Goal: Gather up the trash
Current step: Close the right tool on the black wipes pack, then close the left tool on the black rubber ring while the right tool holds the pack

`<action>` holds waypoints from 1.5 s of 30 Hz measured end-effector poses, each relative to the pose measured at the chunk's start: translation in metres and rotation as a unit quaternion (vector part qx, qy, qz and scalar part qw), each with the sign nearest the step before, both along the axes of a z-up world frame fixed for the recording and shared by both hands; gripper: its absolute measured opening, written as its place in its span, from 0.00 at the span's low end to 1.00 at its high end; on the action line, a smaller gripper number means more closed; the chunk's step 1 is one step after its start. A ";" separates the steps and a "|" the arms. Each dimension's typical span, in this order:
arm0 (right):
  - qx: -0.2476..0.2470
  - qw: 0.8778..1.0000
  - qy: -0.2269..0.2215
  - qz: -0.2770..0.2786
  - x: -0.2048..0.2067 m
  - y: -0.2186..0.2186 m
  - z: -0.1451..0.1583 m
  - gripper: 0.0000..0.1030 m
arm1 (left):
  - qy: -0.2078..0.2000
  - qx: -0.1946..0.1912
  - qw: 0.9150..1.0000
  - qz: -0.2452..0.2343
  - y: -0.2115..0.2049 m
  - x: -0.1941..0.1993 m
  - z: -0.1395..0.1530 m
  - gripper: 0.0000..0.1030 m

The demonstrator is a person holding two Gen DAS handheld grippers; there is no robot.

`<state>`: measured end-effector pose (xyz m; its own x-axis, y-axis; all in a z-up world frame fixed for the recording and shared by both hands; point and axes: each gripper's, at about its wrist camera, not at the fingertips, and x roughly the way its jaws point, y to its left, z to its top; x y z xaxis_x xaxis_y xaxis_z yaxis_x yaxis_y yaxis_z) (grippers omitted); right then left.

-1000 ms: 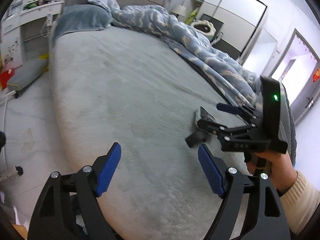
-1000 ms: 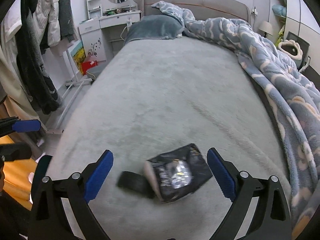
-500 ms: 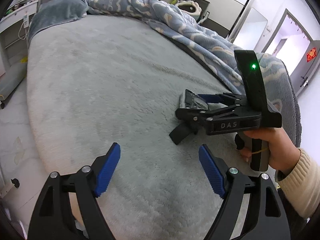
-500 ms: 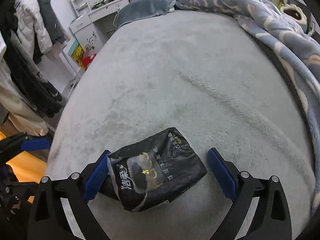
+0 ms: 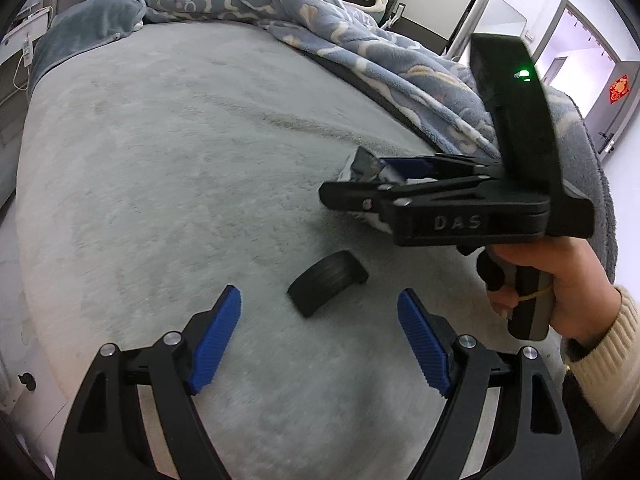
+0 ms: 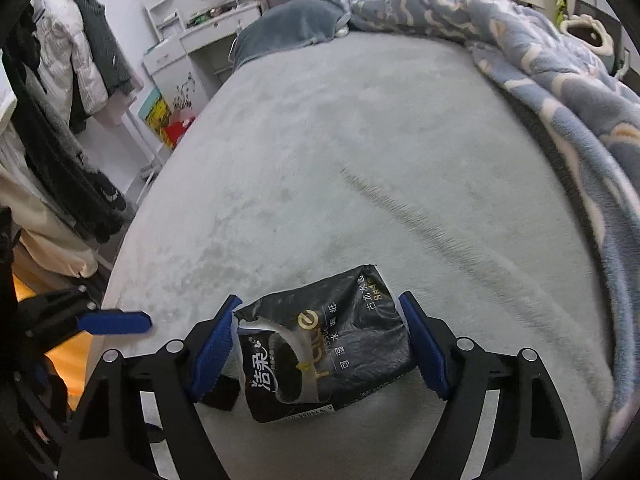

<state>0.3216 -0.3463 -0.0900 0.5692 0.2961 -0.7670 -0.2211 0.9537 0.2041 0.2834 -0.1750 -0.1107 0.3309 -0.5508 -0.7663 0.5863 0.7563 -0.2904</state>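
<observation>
Black tissue packet [image 6: 324,354], torn open at one end, lying flat on the grey plush bed cover [image 6: 360,140] near the foot of the bed. Probably light and nearly empty, crinkly film that buckles under a squeeze and may slip on the glossy face; best pinched across the two long edges near the middle, away from the ragged torn corner. Sits squarely between the blue pads of the right gripper [image 6: 320,346], left pad touching or just beside the torn edge, right pad just beside the other side; jaws spread and straddling, not yet clamped, though in the left wrist view the packet seems slightly raised off the cover, so some contact possible. Small black curved object [image 5: 328,282], perhaps a clip or strap, lying apart on the cover in front of the left gripper [image 5: 320,336], whose jaws stand wide apart and hold nothing. Patterned blue blanket [image 5: 360,40] bunched along the far side, well apart from the packet.
</observation>
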 end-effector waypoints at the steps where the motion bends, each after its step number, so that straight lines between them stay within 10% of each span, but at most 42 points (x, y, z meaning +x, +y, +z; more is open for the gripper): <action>1: 0.000 1.000 -0.003 -0.005 -0.001 -0.005 0.001 0.78 | 0.002 -0.003 1.000 0.004 -0.004 0.000 0.000 0.80; 22: 0.010 0.999 -0.015 -0.044 -0.017 -0.067 0.006 0.78 | -0.006 0.020 0.993 0.112 -0.044 0.009 -0.019 0.75; 45: 0.001 0.999 -0.031 -0.036 -0.047 -0.037 0.024 0.78 | -0.024 0.018 0.993 0.111 -0.015 -0.017 -0.009 0.45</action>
